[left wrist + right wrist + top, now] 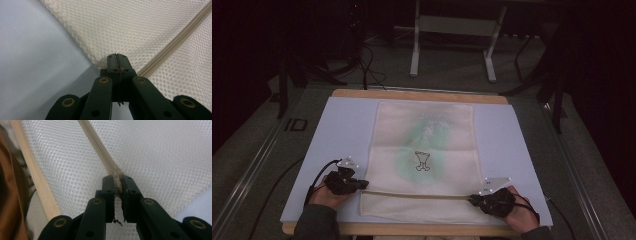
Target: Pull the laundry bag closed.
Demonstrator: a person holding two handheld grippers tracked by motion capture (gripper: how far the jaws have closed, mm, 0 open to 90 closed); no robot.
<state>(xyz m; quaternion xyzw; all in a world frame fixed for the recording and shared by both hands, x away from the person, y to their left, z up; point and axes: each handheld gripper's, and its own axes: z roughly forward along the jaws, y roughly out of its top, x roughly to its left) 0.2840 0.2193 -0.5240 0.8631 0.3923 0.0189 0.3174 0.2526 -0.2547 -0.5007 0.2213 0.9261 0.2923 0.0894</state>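
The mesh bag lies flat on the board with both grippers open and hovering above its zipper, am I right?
Not quite: the mesh bag lies flat, but both grippers are shut. The right gripper pinches the zipper; the left gripper pinches the bag's edge, as each gripper view shows.

Mesh bag (424,160): cream, honeycomb-weave netting, with a pale green patch showing through and a small black outline figure at centre. Zipper (417,194): beige tape. Board (342,130): pale lavender-white. Table (412,94): light wood edge. Left claw (117,58) and right claw (117,180): black, with brass-coloured rivets.
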